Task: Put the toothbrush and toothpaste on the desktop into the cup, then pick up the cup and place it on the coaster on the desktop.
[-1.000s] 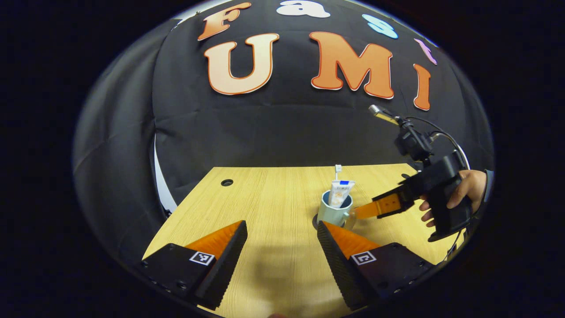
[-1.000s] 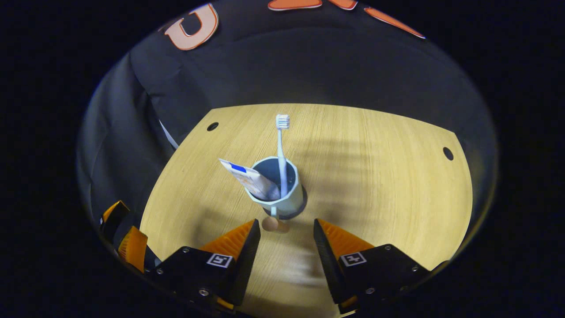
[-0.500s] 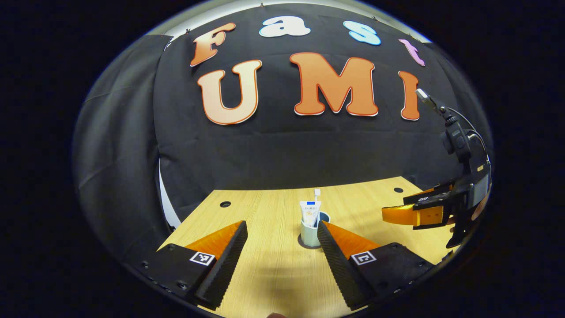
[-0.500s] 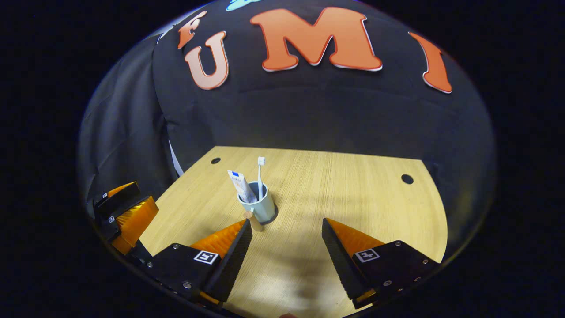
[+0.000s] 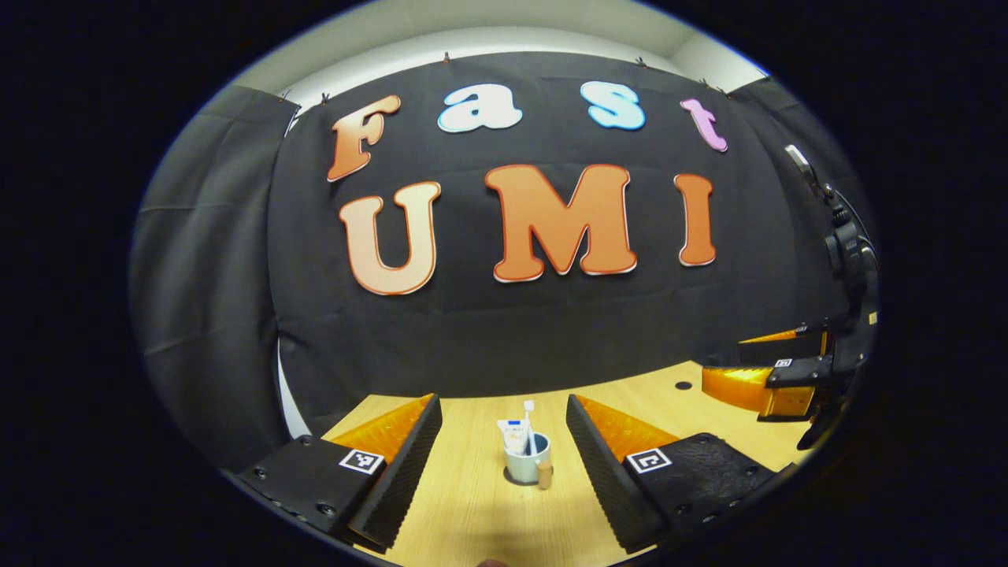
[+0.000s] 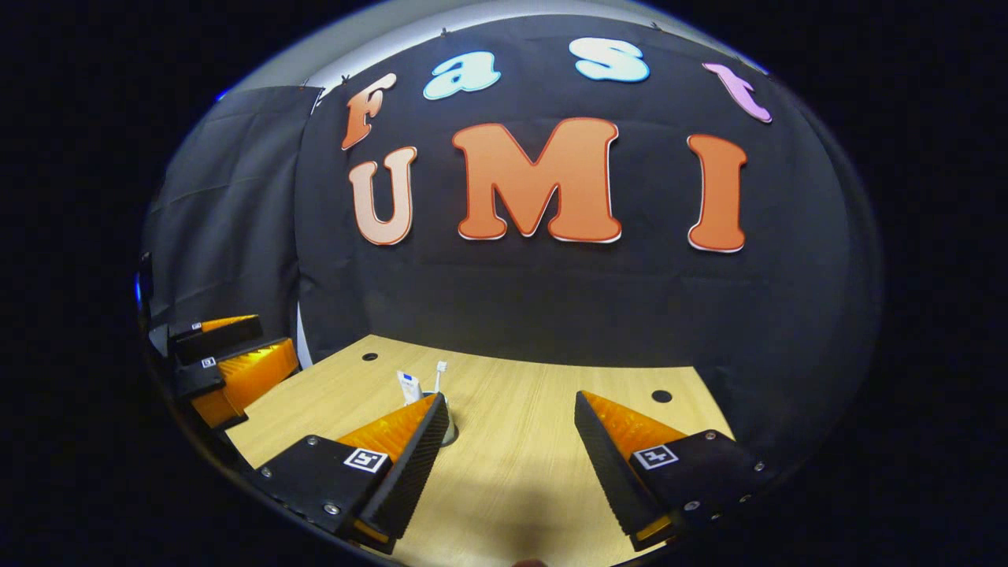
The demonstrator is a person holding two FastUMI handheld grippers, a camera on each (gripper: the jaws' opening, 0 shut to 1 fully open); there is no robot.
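In the right gripper view, the right gripper's (image 6: 504, 417) left jaw hides most of the cup (image 6: 447, 429). Left gripper (image 5: 500, 421): cup (image 5: 526, 466) ahead between spread jaws, holding toothbrush (image 5: 529, 425) and toothpaste (image 5: 513, 435). Both grippers' jaws spread, empty.

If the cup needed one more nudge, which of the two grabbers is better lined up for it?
Probably the left gripper: the cup sits centred between its open fingers. For the right gripper, the cup hides behind one finger, off to the side.

The right gripper (image 6: 504, 429) hangs open above the desktop (image 6: 535, 449), toothbrush (image 6: 440, 370) and toothpaste (image 6: 408, 386) beyond.
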